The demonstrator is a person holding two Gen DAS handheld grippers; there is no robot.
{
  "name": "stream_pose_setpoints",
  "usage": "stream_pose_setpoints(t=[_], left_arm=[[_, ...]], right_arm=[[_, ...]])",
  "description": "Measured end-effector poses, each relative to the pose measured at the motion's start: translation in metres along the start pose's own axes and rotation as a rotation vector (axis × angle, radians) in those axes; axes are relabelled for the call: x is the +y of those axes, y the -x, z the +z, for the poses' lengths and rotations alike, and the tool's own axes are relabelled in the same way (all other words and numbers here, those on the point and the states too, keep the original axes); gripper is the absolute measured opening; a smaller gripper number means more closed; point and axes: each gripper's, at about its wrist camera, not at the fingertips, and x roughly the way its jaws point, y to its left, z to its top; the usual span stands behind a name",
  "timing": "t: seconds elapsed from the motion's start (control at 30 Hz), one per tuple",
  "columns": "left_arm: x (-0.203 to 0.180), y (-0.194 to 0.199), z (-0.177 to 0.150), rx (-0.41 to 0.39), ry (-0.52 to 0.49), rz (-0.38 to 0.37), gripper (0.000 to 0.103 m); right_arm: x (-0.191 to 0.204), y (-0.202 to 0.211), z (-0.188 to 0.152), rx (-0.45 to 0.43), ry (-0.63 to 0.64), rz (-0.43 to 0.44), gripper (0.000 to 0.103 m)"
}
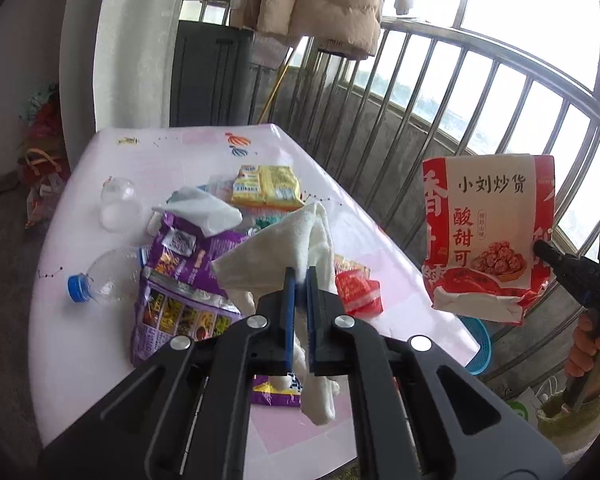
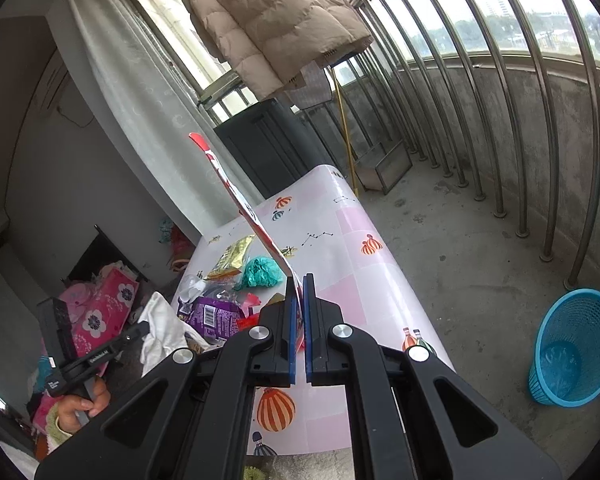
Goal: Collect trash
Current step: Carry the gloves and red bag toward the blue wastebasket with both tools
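Observation:
My left gripper [image 1: 300, 276] is shut on a white crumpled cloth [image 1: 284, 248] and holds it above the pink table [image 1: 80, 344]. My right gripper [image 2: 299, 284] is shut on a red and white snack bag [image 1: 488, 236], seen edge-on in the right wrist view [image 2: 240, 196], held up beside the table's right edge. On the table lie a purple snack bag [image 1: 176, 276], a yellow packet [image 1: 266, 186], a small red packet [image 1: 356, 292], a clear bottle with a blue cap [image 1: 100, 280] and a white tissue [image 1: 204, 208].
A blue mesh waste basket [image 2: 572, 348] stands on the concrete floor right of the table, near the metal railing [image 2: 540, 128]. A beige down coat [image 2: 268, 20] hangs above. A dark cabinet [image 2: 268, 144] stands behind the table.

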Motion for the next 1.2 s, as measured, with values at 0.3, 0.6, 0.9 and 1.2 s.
stream_pose_setpoints(t=[0.3,0.6,0.9,1.2], left_arm=[[-0.042,0.029,0.049,-0.104,-0.095,-0.094,0.003],[-0.146,-0.017,0.085,-0.077,-0.235,-0.329,0.003],[-0.296,-0.132,0.076,0.181,-0.350,-0.575,0.003],[-0.434,-0.292,-0.008,0.577,-0.477,-0.626,0.003]], right_arm=[[-0.016,0.028,0.007,-0.076,-0.044,-0.022,0.003],[-0.060,0.097,0.016,-0.255,-0.112,-0.173,0.003],[-0.146,0.148,-0.006,-0.320,-0.269,-0.450,0.003],[-0.248,0.115,-0.031,-0.180,-0.419,-0.738,0.003]])
